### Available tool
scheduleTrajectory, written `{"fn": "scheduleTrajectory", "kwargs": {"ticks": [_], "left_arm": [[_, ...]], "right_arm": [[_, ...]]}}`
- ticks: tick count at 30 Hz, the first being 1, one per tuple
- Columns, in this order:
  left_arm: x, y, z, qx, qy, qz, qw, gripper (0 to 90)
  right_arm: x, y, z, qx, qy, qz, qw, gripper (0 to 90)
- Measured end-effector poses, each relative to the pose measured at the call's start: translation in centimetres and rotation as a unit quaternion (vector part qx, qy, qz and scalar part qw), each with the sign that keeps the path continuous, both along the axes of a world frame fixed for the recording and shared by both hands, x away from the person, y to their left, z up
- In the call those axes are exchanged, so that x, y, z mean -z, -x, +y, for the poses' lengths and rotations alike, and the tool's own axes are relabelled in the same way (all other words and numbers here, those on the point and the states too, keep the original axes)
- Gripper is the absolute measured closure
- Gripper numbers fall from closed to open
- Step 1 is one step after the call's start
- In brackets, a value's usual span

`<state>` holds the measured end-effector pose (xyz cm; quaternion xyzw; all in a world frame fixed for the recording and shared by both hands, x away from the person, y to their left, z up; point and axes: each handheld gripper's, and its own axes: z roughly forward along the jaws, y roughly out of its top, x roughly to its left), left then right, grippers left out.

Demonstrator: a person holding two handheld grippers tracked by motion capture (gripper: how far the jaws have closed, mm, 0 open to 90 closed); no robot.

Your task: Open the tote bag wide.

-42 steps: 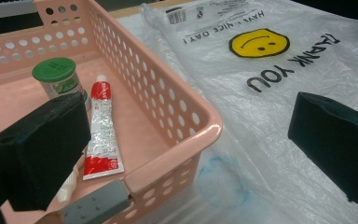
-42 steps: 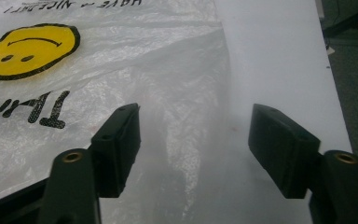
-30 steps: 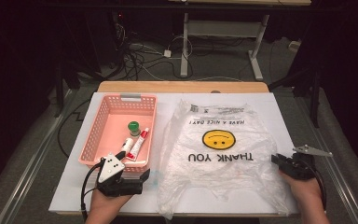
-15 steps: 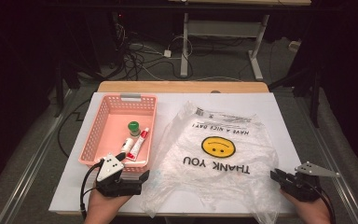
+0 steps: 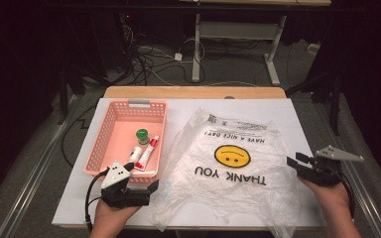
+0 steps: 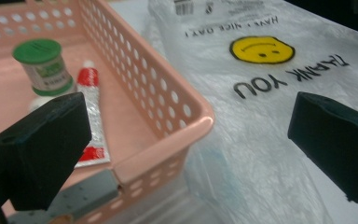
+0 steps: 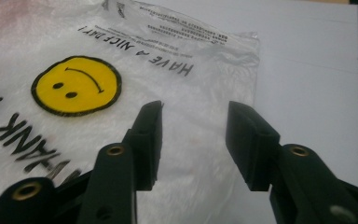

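A dark room surrounds my white table (image 5: 297, 119). The plastic bag (image 5: 228, 173) lies flat mid-frame, ready for loading from the pink basket (image 5: 104, 144) at left. My right claw (image 7: 193, 140) has just been opening, nothing between its jaws; my left claw (image 6: 186, 140) is spread wide at the basket's near corner.

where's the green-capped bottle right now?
In the high view the green-capped bottle stands upright inside the pink basket at the table's left, just beyond the red-and-white tube.
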<state>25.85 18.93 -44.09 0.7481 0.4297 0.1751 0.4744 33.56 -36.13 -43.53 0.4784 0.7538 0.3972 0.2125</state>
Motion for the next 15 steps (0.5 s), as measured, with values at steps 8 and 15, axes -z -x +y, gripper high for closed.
{"fn": "scheduleTrajectory", "kwargs": {"ticks": [8, 15], "left_arm": [[0.1, -0.2, 0.1, 0.021, 0.0, 0.019, 0.9996, 0.0], [-0.1, -0.1, -0.1, 0.018, -0.006, 0.008, 0.9998, 0.0]], "right_arm": [[1.9, -7.0, -0.3, 0.038, -0.015, 0.033, 0.9986, 30.4], [3.7, -10.3, 1.0, 0.033, -0.007, 0.057, 0.9978, 20.8]]}}
